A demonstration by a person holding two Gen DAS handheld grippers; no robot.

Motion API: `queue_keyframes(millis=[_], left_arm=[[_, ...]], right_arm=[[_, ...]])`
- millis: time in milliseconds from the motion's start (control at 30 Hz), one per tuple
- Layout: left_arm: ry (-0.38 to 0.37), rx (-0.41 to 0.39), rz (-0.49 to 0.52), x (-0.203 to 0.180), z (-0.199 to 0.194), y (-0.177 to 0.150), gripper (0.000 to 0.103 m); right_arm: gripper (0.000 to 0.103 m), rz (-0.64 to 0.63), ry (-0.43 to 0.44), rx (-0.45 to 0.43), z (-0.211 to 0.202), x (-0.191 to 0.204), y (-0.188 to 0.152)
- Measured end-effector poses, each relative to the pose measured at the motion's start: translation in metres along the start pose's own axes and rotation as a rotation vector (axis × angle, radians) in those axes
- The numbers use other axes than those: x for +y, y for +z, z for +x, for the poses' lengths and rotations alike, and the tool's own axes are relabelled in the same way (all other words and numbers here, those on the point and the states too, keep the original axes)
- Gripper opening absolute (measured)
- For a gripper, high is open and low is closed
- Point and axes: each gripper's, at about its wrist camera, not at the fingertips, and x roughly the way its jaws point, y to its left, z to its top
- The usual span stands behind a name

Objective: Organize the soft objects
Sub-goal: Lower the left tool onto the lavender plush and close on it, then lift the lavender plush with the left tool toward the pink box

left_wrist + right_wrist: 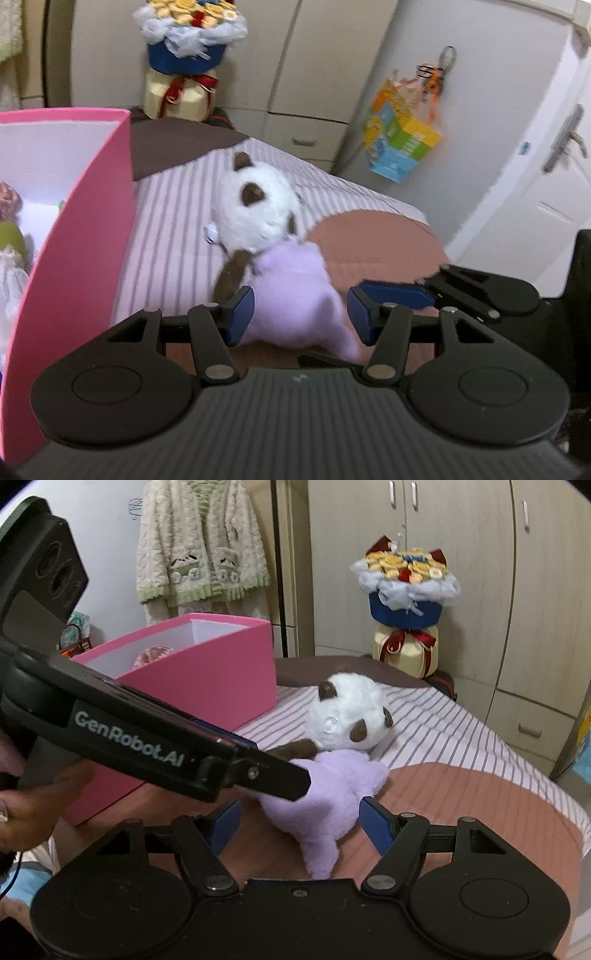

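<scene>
The plush toy (273, 258) lies on the striped bed (177, 236) beside the pink box (74, 236), its long axis running from the white head, farthest from both cameras, down to the purple legs nearest them. The left gripper (301, 314) straddles the purple body with its jaws apart; whether the pads press the fabric cannot be told. The right gripper (301, 825) stands open around a leg without touching.

L tongs (301, 319) & R tongs (299, 825) both angled down, jaws apart; hand (26, 812) on L handle.
</scene>
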Motion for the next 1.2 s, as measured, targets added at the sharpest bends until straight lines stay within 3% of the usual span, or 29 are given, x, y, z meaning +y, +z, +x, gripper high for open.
queue_keyframes(millis=[400,767,1200], left_arm=[[0.011,0.058,-0.032,0.003,0.028,-0.011,0.055],[0.025,0.029,0.022,-0.006,0.029,-0.020,0.052],[0.002,0.047,0.082,-0.017,0.010,-0.027,0.051]], right_arm=[[0.075,0.146,0.036,0.030,0.038,-0.017,-0.010],[0.065,0.093,-0.080,-0.016,0.038,0.006,-0.018],[0.061,0.234,-0.095,-0.030,0.020,0.015,-0.028]])
